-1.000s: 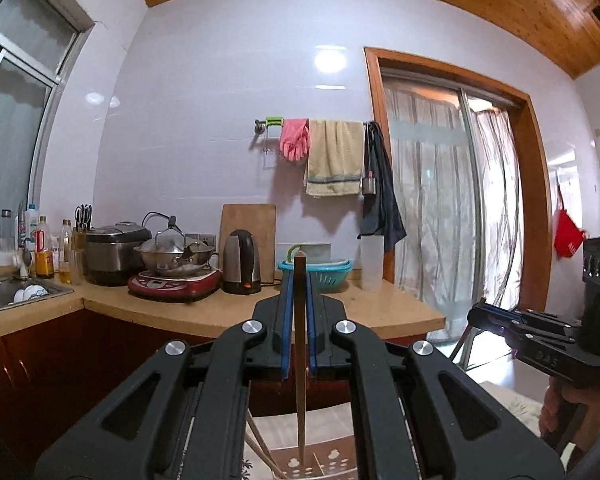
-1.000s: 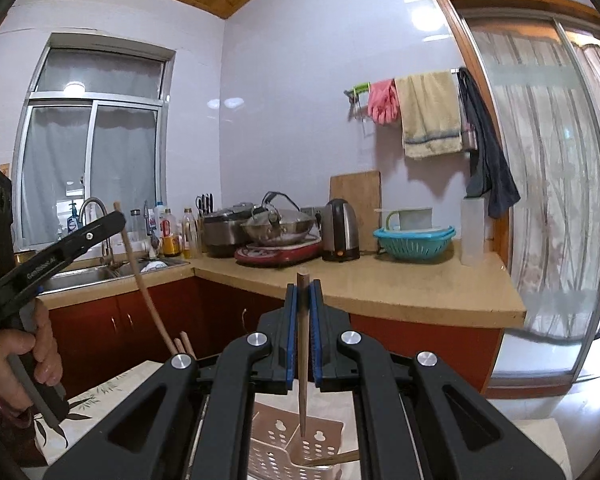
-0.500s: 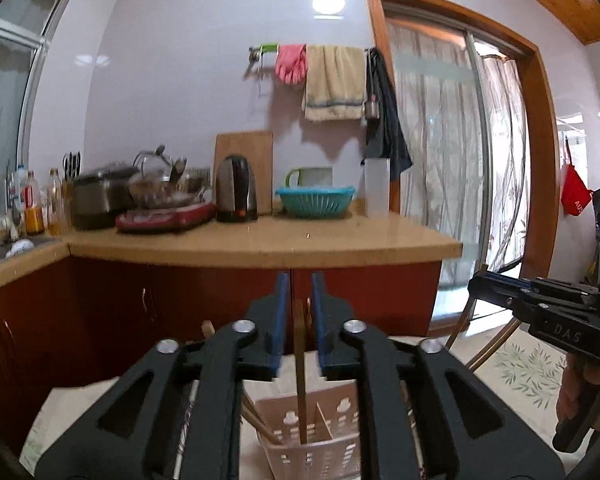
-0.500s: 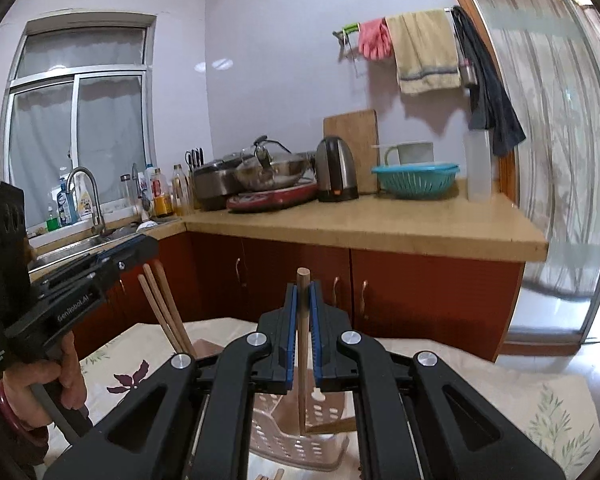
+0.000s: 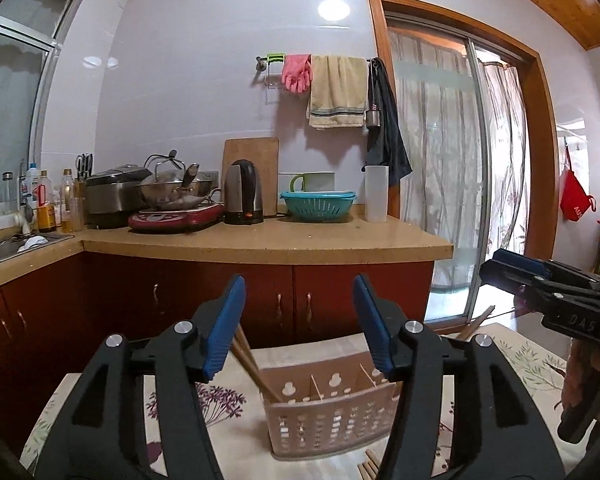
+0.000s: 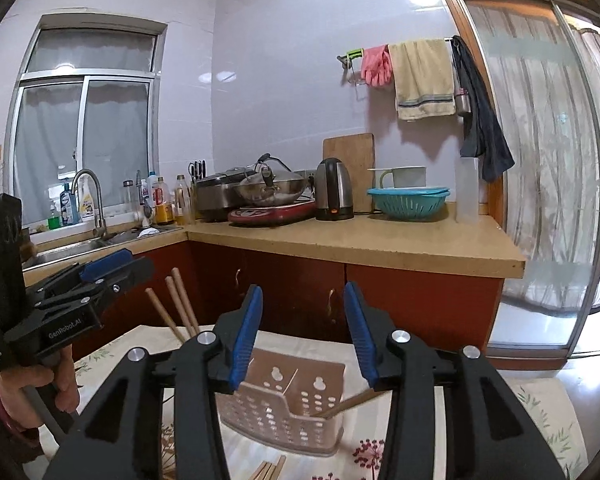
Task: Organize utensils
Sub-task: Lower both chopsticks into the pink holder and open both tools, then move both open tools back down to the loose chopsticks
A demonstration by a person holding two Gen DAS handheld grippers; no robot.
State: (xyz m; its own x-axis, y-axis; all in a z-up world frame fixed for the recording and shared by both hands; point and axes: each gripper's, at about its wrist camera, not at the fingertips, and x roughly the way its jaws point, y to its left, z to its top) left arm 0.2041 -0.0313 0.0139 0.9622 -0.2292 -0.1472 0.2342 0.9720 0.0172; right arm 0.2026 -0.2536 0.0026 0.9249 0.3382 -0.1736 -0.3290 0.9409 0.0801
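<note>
Both grippers hang just above the rack (image 5: pixel 332 412) with jaws opening and nothing between the pads: the left gripper (image 5: pixel 300 320) stands wider, the right gripper (image 6: pixel 302 332) a little narrower. The task's chopsticks are split. Some lean in the rack's left compartment (image 5: pixel 256 364), one lies slanted in the right end (image 6: pixel 346 402), and a few loose ones (image 6: pixel 268 470) rest on the table (image 6: pixel 540 420) just in front of the rack.

Judging the risks: the rack looks like thin, light plastic, pale pink, its walls perforated with rows of small holes and its back pierced by keyhole slots. A jaw catching its rim could tip or slide it on the smooth flowered cloth. The chopsticks are slim, round wooden sticks that lean far over, so a passing finger could lever them out, or they could topple the rack sideways. The slanted one sits shallow and might slip over the wall. The loose ones lie flat and close together; hard ribbed blue pads may roll them apart or pinch two at once
</note>
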